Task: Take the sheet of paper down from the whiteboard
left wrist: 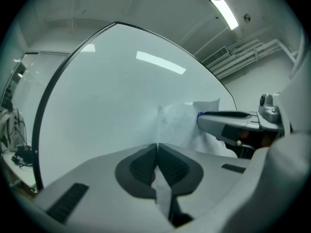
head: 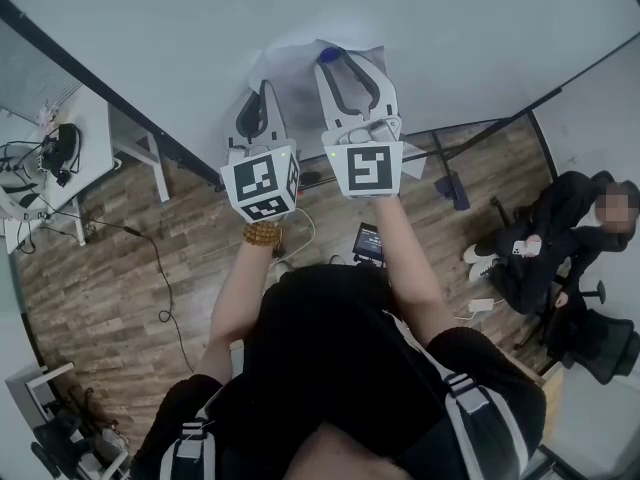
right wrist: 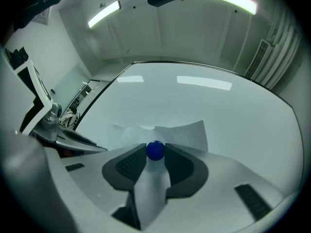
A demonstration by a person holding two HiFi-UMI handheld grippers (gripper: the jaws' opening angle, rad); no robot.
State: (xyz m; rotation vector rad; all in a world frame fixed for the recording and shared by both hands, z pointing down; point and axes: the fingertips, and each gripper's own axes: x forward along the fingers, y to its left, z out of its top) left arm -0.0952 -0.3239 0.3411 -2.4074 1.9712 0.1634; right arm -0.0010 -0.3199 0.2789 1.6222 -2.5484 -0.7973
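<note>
A white sheet of paper (head: 296,71) lies crumpled against the whiteboard (head: 180,38). My left gripper (head: 262,88) is shut on the sheet's left edge, and the paper (left wrist: 181,123) runs up from between its pads (left wrist: 141,163). My right gripper (head: 336,58) is at the sheet's top, shut on a round blue magnet (head: 330,55). In the right gripper view the blue magnet (right wrist: 155,150) sits pinched between the dark pads (right wrist: 130,163), with the paper (right wrist: 187,134) spread behind it. The right gripper (left wrist: 228,123) reaches in from the right in the left gripper view.
The whiteboard's dark frame (head: 110,93) runs down to the wooden floor (head: 110,278). A white desk (head: 70,153) with cables stands at the left. A person in black (head: 555,233) sits at the right. A small screen (head: 367,240) lies on the floor near my feet.
</note>
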